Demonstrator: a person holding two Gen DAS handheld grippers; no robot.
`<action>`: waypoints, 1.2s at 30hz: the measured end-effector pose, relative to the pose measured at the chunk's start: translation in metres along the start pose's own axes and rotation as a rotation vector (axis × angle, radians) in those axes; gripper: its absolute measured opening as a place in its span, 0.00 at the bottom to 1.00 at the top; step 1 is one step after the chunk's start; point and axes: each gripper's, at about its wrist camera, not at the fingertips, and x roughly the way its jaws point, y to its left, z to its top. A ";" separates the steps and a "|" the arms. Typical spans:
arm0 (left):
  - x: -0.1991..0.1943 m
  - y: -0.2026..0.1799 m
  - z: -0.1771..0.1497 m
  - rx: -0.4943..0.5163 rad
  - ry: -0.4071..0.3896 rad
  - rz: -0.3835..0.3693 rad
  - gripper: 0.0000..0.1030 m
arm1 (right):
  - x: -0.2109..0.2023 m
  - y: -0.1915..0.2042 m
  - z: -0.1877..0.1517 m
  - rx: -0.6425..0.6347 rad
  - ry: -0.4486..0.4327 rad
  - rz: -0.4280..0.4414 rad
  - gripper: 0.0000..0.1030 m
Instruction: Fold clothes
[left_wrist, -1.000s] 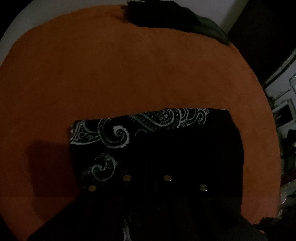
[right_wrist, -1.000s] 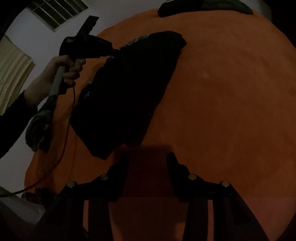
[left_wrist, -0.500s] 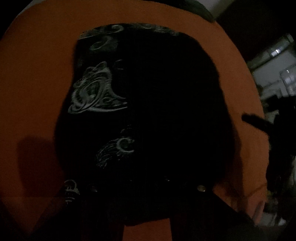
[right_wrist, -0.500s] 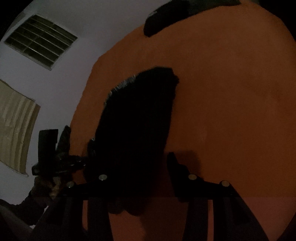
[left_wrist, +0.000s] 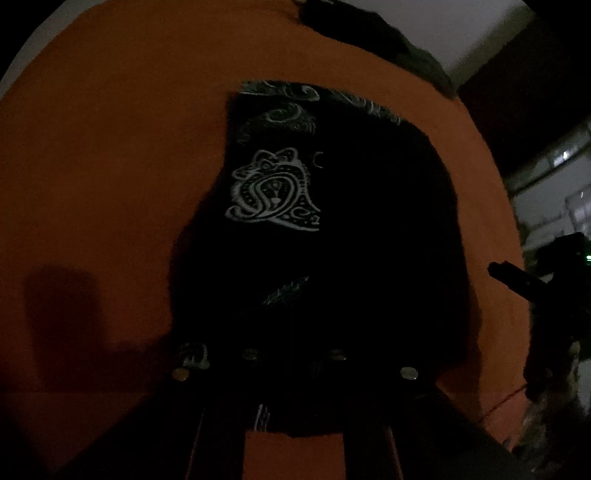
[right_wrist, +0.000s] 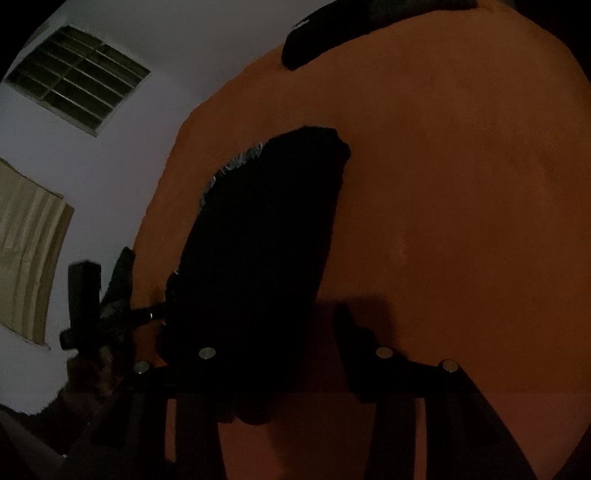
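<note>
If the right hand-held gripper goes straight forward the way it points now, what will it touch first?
Probably the bare orange cloth. The right hand-held gripper points down at it, and its open jaws look empty. The black patterned garment covers its left finger, so it may brush there first; depth is unclear.

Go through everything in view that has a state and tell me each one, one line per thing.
Black paisley garment: folded, lying on the orange surface.
Left claw: jaws opening, at the garment's near edge.
Right claw: open, empty, one finger over bare orange surface.
Dark clothes pile: heaped at the far edge, untouched.
Wall vent: slatted; open or shut unclear.
</note>
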 end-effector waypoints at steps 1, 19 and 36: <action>-0.002 -0.006 -0.003 0.012 -0.007 -0.014 0.10 | 0.001 0.000 0.005 -0.009 0.004 0.006 0.41; 0.018 -0.033 -0.056 0.030 0.082 -0.051 0.21 | 0.033 0.002 -0.026 -0.015 0.163 0.046 0.22; 0.142 -0.065 -0.022 -0.387 0.035 -0.322 0.01 | 0.047 0.008 -0.060 0.091 0.191 0.099 0.14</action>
